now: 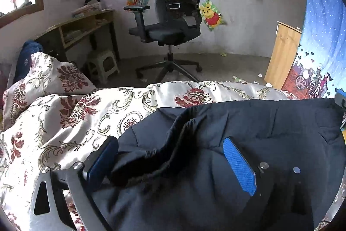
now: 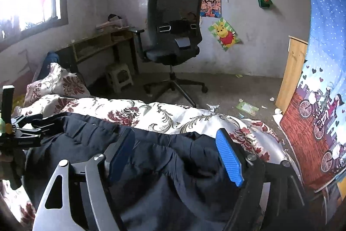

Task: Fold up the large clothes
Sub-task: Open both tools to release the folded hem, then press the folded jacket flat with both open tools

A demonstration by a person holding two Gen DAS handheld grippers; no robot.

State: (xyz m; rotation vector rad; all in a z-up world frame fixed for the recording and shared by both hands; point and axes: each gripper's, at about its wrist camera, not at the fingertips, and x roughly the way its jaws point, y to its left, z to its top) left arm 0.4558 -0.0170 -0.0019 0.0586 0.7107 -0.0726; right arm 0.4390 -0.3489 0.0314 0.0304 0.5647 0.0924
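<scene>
In the left wrist view the left gripper (image 1: 170, 157) is seen at the lower centre of the frame with its jaws spread wide; a rumpled fold of the dark navy padded jacket (image 1: 248, 122) lies between the blue ribbed pads (image 1: 239, 166), but is not pinched by them. The jacket is spread across the lower right of that frame, on the cream quilt with dark red floral pattern (image 1: 71, 122) that covers the bed.

In the right wrist view the right gripper (image 2: 175, 155) is likewise held open at the lower centre, its pads (image 2: 229, 157) standing apart over a bunched part of the jacket (image 2: 90, 133) without pressing on it. The left gripper (image 2: 23, 129) is seen at the left edge of this frame, just above the far end of the garment.

Beyond the bed, a black mesh office chair (image 1: 177, 14) is placed on the grey floor (image 1: 227, 64) at the upper centre. A wooden desk (image 1: 86, 27) is set under the window at the upper left, with a small pale plastic stool (image 1: 103, 64) beside it. A blue star-printed curtain (image 1: 322, 36) is hung along the right edge, next to a light wooden cabinet (image 1: 283, 53).
</scene>
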